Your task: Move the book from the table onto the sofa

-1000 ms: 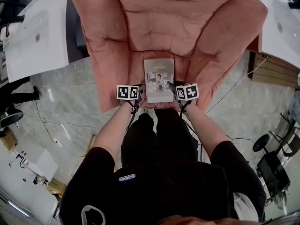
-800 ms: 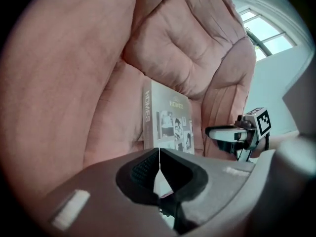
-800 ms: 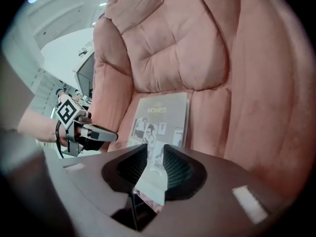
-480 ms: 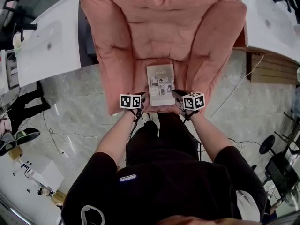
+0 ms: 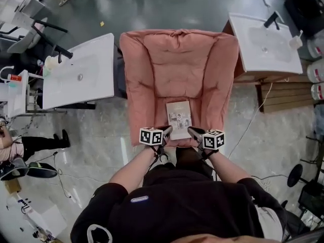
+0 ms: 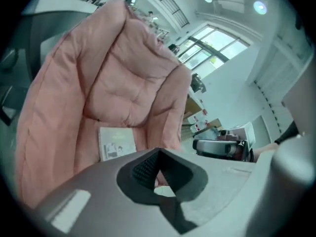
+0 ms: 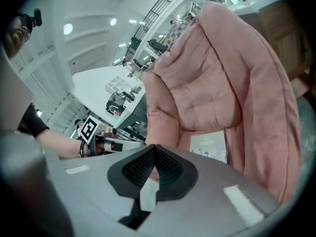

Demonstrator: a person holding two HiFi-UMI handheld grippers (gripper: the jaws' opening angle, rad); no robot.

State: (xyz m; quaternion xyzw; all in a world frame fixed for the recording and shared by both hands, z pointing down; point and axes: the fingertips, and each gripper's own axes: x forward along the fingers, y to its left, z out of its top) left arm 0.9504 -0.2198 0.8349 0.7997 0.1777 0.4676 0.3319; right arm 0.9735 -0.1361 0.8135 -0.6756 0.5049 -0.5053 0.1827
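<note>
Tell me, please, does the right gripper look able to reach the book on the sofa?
Probably yes: the right gripper hangs just beside the book, nothing lies between, though its jaws are together.

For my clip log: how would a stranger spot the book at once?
Find the big pink padded sofa at the head view's centre. On its seat, near the front edge, lies the book: the only flat, pale rectangle there.

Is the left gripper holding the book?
No: the thin pale book lies on the pink cushioned sofa, apart from the left gripper.
</note>
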